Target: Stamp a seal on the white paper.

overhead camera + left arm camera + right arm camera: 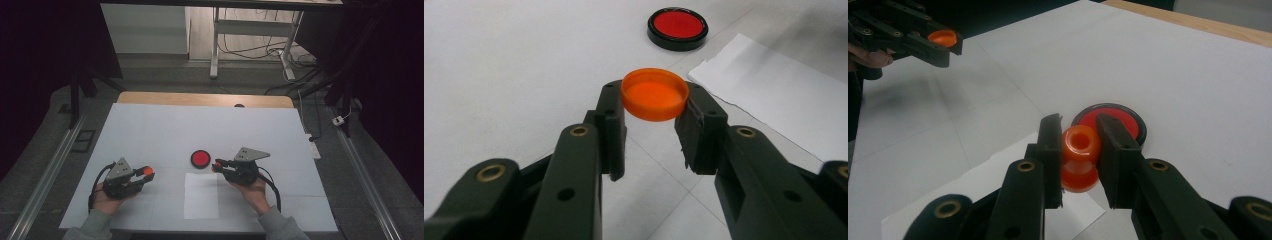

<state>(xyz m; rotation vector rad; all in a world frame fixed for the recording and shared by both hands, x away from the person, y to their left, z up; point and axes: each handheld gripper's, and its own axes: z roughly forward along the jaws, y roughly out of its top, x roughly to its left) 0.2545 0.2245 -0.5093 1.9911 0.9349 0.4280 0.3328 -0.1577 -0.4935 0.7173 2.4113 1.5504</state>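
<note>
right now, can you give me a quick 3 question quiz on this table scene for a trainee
1. True or false: the left gripper holds an orange cap with its hollow side up.
2. What does the right gripper hold? A) a blue pen B) an orange spool-shaped piece C) a metal spoon
3. Fill in: the red disc with a black rim lies just beyond the far edge of the white ____.

Key: 1 true; 2 B; 3 paper sheet
</note>
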